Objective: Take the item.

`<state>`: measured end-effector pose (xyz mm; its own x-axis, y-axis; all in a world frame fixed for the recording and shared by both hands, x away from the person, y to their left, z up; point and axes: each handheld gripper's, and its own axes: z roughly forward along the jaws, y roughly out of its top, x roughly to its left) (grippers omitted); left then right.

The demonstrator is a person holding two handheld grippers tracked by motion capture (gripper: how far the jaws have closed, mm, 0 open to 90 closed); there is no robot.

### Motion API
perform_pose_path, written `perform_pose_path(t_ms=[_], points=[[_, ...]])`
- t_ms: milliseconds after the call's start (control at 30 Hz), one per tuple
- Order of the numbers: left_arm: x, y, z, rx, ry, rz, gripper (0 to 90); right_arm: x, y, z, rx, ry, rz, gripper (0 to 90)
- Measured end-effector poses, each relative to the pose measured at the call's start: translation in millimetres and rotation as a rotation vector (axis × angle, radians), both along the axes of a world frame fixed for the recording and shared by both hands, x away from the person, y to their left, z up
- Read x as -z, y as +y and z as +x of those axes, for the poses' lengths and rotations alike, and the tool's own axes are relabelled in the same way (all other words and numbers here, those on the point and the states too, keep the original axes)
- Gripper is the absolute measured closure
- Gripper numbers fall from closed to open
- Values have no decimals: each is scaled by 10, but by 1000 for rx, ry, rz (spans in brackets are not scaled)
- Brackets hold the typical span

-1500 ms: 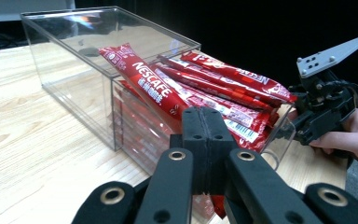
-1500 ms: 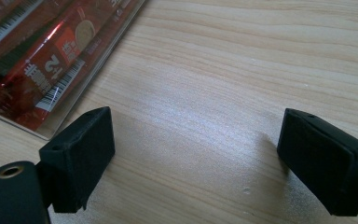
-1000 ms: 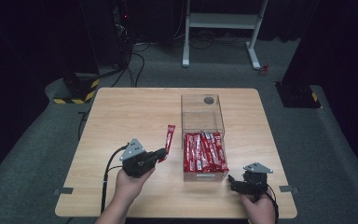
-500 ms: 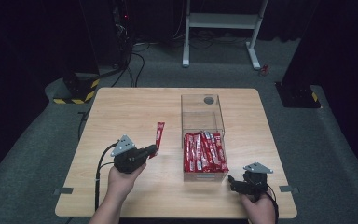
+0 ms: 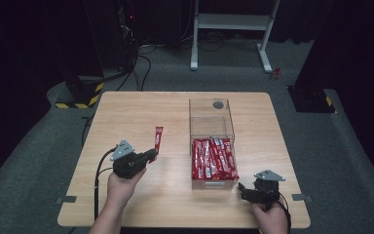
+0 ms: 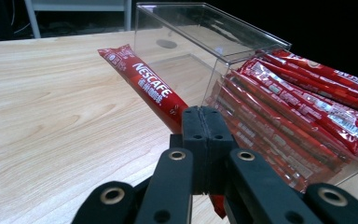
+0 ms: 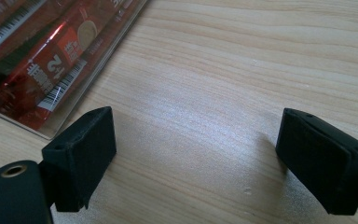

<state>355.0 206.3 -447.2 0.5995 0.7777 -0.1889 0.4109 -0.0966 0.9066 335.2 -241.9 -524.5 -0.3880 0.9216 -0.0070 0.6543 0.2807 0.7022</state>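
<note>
On the left half of the worktop, a single red Nescafe stick is held pinched at its near end by the left gripper, whose jaws are pressed together on the sachet. The stick is raised at a slant, its far end pointing toward the clear box, and it is kept just beside the box's left wall, apart from the other sticks packed in the box's near section. The right gripper is rested low near the box's near right corner with its jaws spread wide and nothing between them.

The step in hand is judged to be the carrying of one stick away from the box. For this to be done well, the pinch should be kept firm, since only a short end is gripped and the sachet may pivot or slip. The stick should be moved clear of the box wall before being lowered flat onto bare wood.
</note>
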Motion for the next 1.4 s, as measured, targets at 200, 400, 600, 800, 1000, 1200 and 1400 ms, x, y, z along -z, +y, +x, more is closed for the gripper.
perform_pose_path(t_ms=[200, 400, 600, 800, 1000, 1200, 1400], points=[[35, 27, 20, -10, 11, 2, 899, -1, 1, -2, 0, 1, 1, 120], [76, 24, 38, -11, 18, 9, 899, -1, 1, -2, 0, 1, 1, 121], [208, -16, 90, -7, 58, 25, 898, -1, 1, -2, 0, 1, 1, 121], [302, -76, 117, -4, 83, 42, 898, -1, 0, -1, -1, 0, 0, 121], [374, -132, 134, 2, 100, 61, 898, -1, 1, -2, 0, 1, 1, 121], [489, -208, 160, 9, 136, 90, 898, -1, 0, -1, -1, 0, 0, 121], [558, -261, 175, 18, 154, 116, 898, -1, 1, -2, 0, 1, 1, 121]])
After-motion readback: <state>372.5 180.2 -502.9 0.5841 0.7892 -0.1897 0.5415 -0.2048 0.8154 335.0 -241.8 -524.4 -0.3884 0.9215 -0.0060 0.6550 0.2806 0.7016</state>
